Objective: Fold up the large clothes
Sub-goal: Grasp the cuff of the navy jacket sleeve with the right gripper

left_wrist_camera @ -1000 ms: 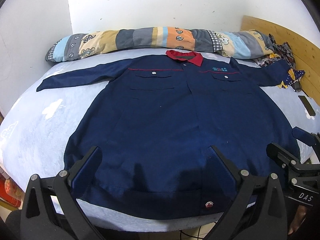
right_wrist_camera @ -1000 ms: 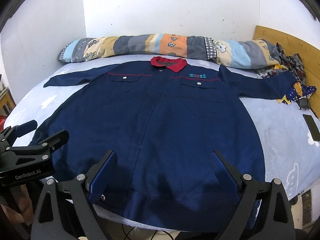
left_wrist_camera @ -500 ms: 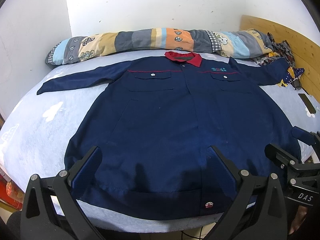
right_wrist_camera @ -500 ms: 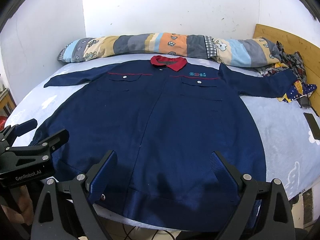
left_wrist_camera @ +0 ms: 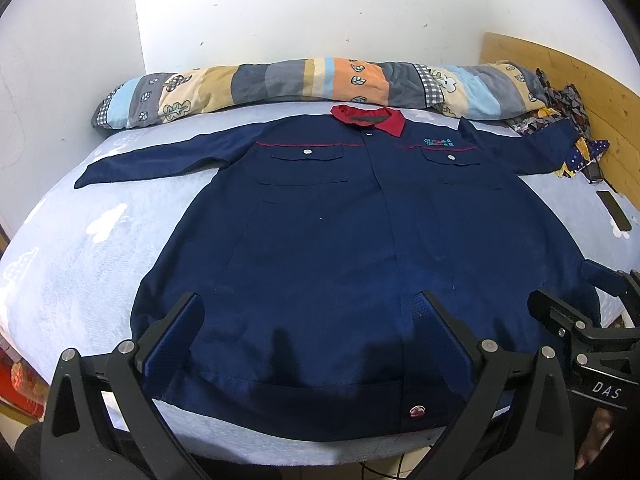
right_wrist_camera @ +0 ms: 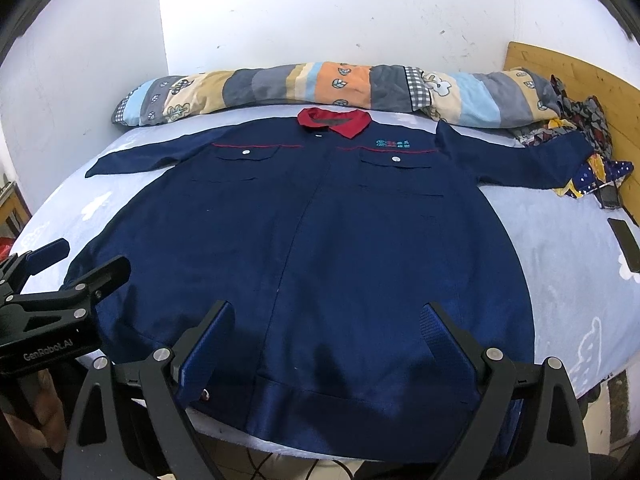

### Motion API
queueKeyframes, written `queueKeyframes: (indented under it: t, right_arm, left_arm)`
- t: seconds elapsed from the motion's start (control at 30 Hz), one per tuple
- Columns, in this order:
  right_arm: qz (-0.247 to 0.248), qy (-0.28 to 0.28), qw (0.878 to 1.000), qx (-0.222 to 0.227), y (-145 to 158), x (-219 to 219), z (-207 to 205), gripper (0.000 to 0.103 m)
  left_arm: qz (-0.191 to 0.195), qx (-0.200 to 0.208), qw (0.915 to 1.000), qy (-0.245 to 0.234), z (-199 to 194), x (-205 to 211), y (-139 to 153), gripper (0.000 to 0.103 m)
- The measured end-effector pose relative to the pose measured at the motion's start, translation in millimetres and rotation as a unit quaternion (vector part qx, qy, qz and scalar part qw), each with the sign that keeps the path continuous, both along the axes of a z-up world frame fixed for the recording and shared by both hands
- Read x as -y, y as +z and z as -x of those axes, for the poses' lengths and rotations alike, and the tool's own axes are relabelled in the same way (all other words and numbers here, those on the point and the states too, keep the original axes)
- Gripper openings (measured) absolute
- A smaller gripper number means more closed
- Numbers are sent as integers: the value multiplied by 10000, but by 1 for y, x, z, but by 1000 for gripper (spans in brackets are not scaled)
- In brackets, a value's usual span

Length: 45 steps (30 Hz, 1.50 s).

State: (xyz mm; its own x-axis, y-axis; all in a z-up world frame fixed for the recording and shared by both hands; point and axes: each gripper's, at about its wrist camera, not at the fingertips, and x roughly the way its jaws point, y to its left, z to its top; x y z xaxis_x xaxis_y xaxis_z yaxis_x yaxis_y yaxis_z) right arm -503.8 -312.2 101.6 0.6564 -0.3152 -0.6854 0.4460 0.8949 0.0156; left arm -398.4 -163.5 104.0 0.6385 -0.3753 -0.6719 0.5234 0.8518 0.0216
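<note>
The left gripper (left_wrist_camera: 308, 328) is covering two patches of the jacket (left_wrist_camera: 360, 248) near its hem with its spread fingers (left_wrist_camera: 444, 332), and the bottom edge is cutting off its body. The right gripper (right_wrist_camera: 324, 336) is doing the same in its own view. The teal chest lettering (right_wrist_camera: 394, 144) is coming out too small to read. The far sleeve end (right_wrist_camera: 560, 160) is running into a heap of patterned cloth (right_wrist_camera: 584, 120), so its cuff is not showing clearly. A dark flat object (right_wrist_camera: 626, 244) on the bed (right_wrist_camera: 580, 280) is getting clipped by the fisheye rim; what it is cannot be told.

Bright even light, sharp focus, strong fisheye bending, dark corners.
</note>
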Motion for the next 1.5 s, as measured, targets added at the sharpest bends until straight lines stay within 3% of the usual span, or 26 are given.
queueKeyframes:
  t: [0.4,0.53,0.63,0.7,0.83,1.07,1.2,1.3,1.4,1.43,1.47,1.5]
  right_arm:
    - [-746,-375,9964,155,-5,33,11,95]
    - [-1182,-601,9907,292,-4,59,17,95]
    - [-1554,-716,9841,470,-1,81,23,95]
    - [-1719,-814,9799,596,3,95,28,95]
    - [-2044,-1172,9673,939,14,143,37,95]
    - [-2301,-1663,9482,1426,38,252,48,95]
    - [-2370,-2138,9341,1597,51,330,52,95]
    - [-2153,-2472,9285,1745,60,384,53,93]
    - [-1838,-2809,9263,1713,66,450,46,81]
    - [-1751,-2882,9277,1602,65,470,41,71]
    - [-1652,-2989,9275,1520,63,490,37,53]
    - [-1628,-3068,9259,1487,59,507,35,48]
  left_arm:
    - [171,-73,9998,97,-25,21,14,103]
    - [156,413,9989,148,-55,46,28,103]
    - [-164,925,9955,121,-79,73,30,103]
    - [-302,1029,9942,52,-95,91,28,103]
    - [-253,748,9968,-127,-113,114,22,103]
    - [-222,534,9954,-769,-102,148,22,103]
    - [-236,588,9904,-1229,-89,161,27,103]
    - [-289,713,9871,-1404,-81,165,29,103]
    - [-307,511,9859,-1562,-83,167,25,103]
    - [-314,426,9857,-1598,-84,166,23,103]
    - [-330,352,9859,-1602,-86,166,21,103]
    - [-386,312,9862,-1579,-86,165,18,103]
